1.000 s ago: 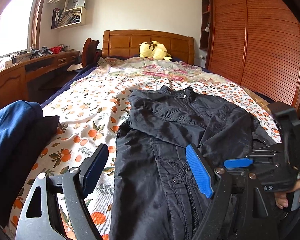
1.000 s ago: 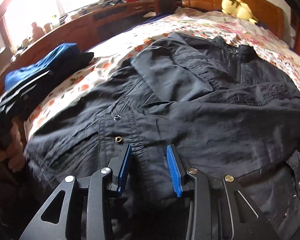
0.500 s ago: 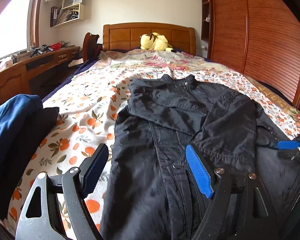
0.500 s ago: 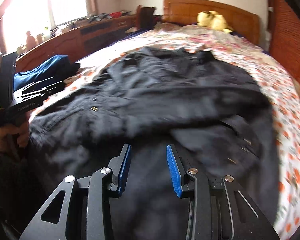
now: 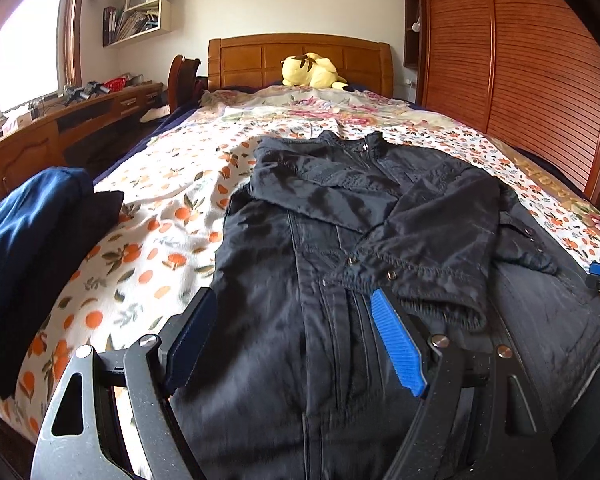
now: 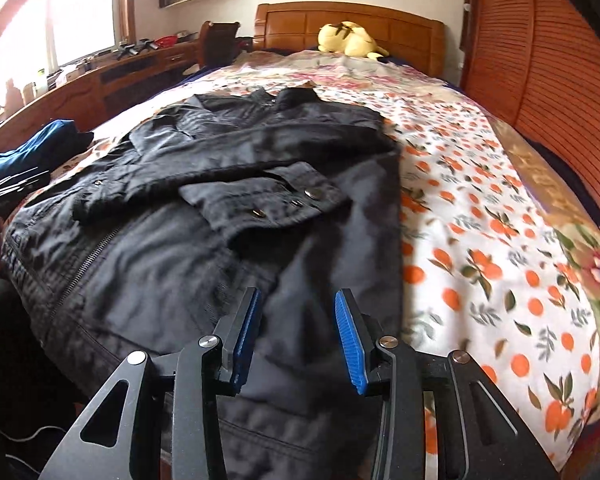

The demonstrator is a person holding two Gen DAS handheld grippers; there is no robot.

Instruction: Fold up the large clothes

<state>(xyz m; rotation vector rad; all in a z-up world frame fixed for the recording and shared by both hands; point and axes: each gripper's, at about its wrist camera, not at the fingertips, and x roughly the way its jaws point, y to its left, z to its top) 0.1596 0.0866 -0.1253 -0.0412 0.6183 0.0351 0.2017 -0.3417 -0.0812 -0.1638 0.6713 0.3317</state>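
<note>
Left wrist view: left gripper (image 5: pixel 296 340) spread wide, empty, above near hem of black jacket (image 5: pixel 340 248), sleeves crossed over chest, presumably narrowing it for folding. Folded navy garment (image 5: pixel 24 232) near left.
Right wrist view: right gripper (image 6: pixel 296 336) partly spread, empty, over jacket's right hem; jacket (image 6: pixel 204 216) flat on floral bedspread (image 6: pixel 480 216).

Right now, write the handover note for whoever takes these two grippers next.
Left gripper: open, empty, over the hem end of the black jacket.
Right gripper: open, empty, over the same end on the jacket's other side.
The jacket lies flat on the floral bed, collar toward the headboard.
Done: both sleeves folded across the chest.
Left: fold the body up from the hem.
</note>
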